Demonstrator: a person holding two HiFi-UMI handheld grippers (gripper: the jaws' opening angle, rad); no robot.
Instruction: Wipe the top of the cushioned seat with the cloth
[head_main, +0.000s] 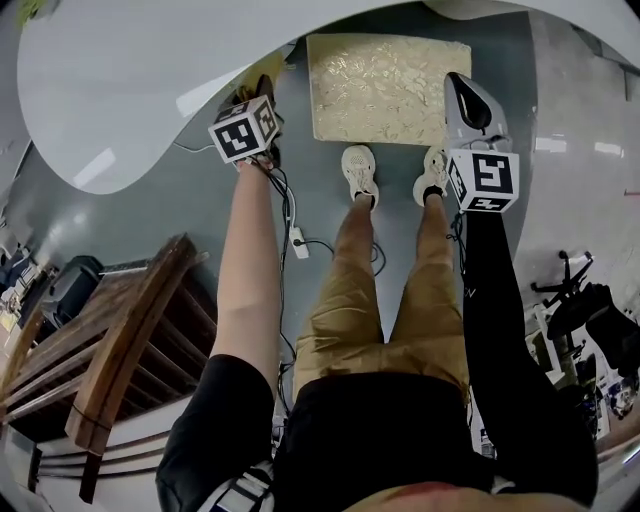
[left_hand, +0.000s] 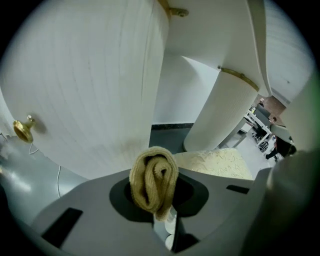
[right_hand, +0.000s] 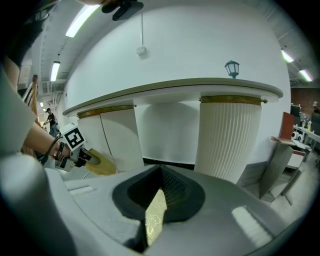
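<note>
A: Layout from the head view?
B: The biggest item is the white curved bench (head_main: 130, 90), filling 10 to 11 o'clock, with its rim arching across the top. Grey floor (head_main: 210, 215) lies under everything. There's a dark wooden slatted frame (head_main: 120, 340) at 8 o'clock; I can't tell what it is.
A: Seat?
B: The cushioned seat (head_main: 388, 88) is at 12 o'clock. It's cream and rectangular with a patterned top, just ahead of the person's shoes (head_main: 360, 172).
A: Arms?
B: Both reach forward and down. The left arm is bare and the right is in a black sleeve (head_main: 500, 300). The left tongs (left_hand: 160, 210) sit at 11 o'clock, off the seat's left edge and close under the bench rim. The right tongs (right_hand: 159, 200) are at 1 o'clock, over the seat's right edge.
A: Tong state?
B: The left tongs are clamped on the cloth (left_hand: 154, 181). It's mustard-yellow knit, folded into a loop that bulges out above the jaws. The cloth is beside the seat, and the head view shows a gap between them. In the left gripper view the seat shows at 3 o'clock, beyond the cloth.
A: Right?
B: The jaws are barely apart with nothing gripped. The seat's pattern shows through the slit.
A: Small stuff?
B: A white power strip (head_main: 297, 238) with cables lies on the floor between the left arm and the near leg. A brass knob (left_hand: 23, 128) sits at 9 o'clock in the left gripper view, on a fluted white panel.
</note>
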